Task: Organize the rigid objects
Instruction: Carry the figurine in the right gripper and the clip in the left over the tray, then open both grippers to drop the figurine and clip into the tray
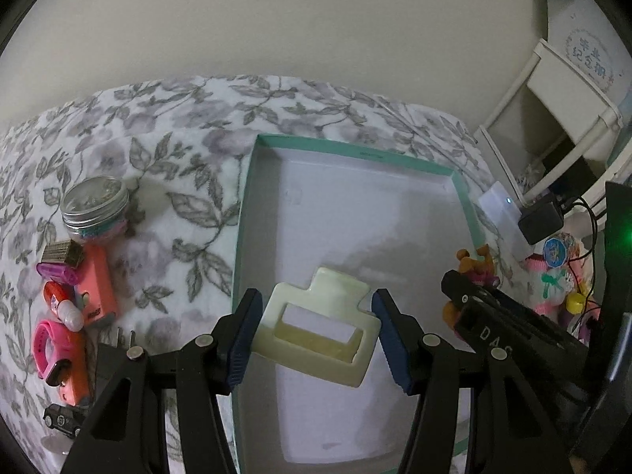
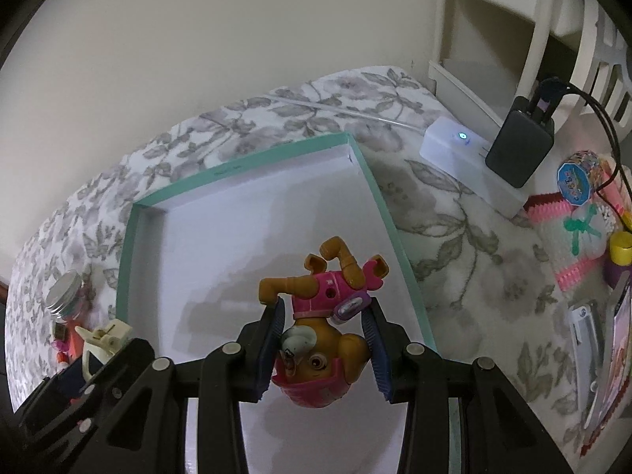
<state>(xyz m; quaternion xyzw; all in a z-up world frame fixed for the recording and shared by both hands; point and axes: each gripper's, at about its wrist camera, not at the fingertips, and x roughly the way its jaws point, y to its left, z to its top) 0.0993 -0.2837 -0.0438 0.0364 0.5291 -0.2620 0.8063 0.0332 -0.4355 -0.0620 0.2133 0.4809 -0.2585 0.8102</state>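
Left claw (image 1: 316,339) holds a cream clip (image 1: 316,326) above the teal box (image 1: 243,213). Right claw (image 2: 326,349) grips a toy dog (image 2: 320,331) upside down.

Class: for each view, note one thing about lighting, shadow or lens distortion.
Left wrist view: fisheye bends the box rim; a soft shadow lies on its floor beyond the clip. Right wrist view: dim, even light; the toy casts a blurred shadow to its left.
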